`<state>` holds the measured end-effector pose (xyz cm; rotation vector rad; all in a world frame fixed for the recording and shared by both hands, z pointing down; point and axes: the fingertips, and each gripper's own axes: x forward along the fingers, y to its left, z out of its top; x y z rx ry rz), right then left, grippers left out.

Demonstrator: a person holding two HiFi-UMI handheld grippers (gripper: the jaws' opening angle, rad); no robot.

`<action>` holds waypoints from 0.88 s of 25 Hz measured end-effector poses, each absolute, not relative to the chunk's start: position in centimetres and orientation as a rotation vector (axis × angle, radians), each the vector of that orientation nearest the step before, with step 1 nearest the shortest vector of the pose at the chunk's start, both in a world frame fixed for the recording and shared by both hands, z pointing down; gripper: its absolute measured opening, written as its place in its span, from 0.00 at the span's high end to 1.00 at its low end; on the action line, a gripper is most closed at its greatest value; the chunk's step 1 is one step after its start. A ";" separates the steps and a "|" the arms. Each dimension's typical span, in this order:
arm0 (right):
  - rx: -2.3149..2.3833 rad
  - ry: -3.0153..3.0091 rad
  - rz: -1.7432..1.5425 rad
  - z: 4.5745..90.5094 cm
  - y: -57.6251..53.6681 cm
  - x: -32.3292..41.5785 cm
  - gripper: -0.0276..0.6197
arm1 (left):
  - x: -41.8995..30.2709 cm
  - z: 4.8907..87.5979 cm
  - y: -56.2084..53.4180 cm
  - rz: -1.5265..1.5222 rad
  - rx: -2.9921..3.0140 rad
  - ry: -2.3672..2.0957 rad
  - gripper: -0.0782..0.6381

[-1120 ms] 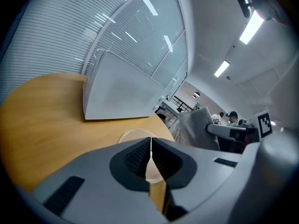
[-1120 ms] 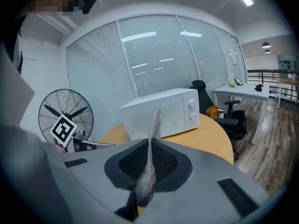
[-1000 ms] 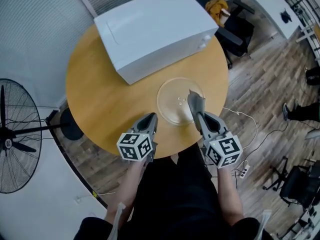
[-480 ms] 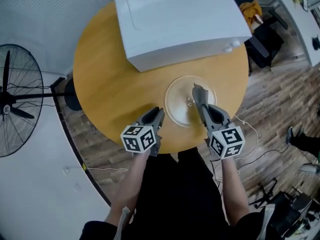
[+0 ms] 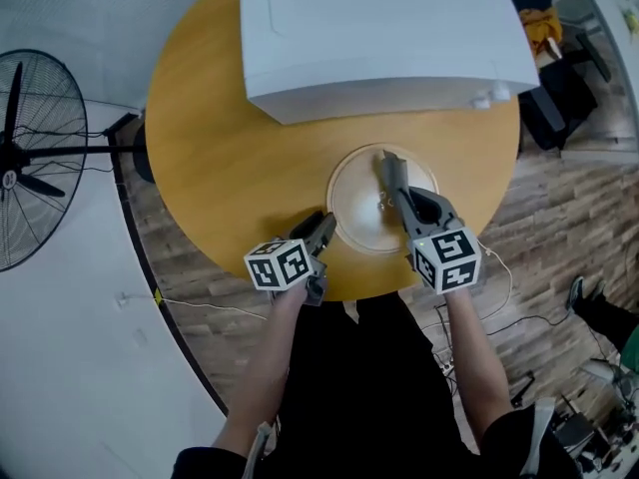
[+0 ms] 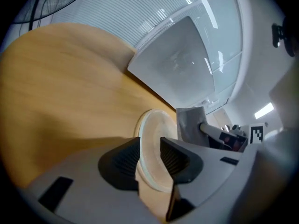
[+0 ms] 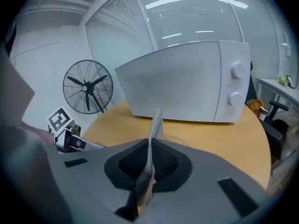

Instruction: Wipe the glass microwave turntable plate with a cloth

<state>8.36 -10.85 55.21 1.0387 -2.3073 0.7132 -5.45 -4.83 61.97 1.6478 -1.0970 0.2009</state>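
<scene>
The round glass turntable plate [image 5: 361,213] lies flat on the wooden table [image 5: 220,158], in front of the microwave. My left gripper [image 5: 324,228] is at the plate's near left edge. In the left gripper view the plate's rim [image 6: 153,127] lies between the ribbed jaws of the left gripper [image 6: 149,149], which are opening and do not press on it. My right gripper [image 5: 397,196] hovers over the plate's middle, shut on a grey cloth [image 5: 388,168]. The cloth [image 7: 153,125] sticks up as a thin strip from between the pads of the right gripper [image 7: 147,164].
A white microwave [image 5: 379,28] takes up the far half of the table, its knobs to the right [image 7: 236,83]. A standing fan [image 5: 30,158] is on the floor to the left. The table's near edge is just behind both grippers.
Both grippers have come down toward the plate. The left jaws, shut before, now stand apart round the plate's rim. The right gripper still holds the cloth.
</scene>
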 end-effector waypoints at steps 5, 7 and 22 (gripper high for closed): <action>0.941 -2.297 0.690 57.6 -12.0 7.5 0.93 | -5.0 63.7 -4.0 0.179 1.580 -1.127 0.73; 0.919 -2.295 0.688 58.5 -12.7 7.3 0.93 | -4.8 64.0 -4.0 0.167 1.567 -1.137 0.73; 0.771 -2.228 0.757 63.6 -14.9 2.0 0.93 | -4.7 65.4 -3.2 0.201 1.565 -1.131 0.83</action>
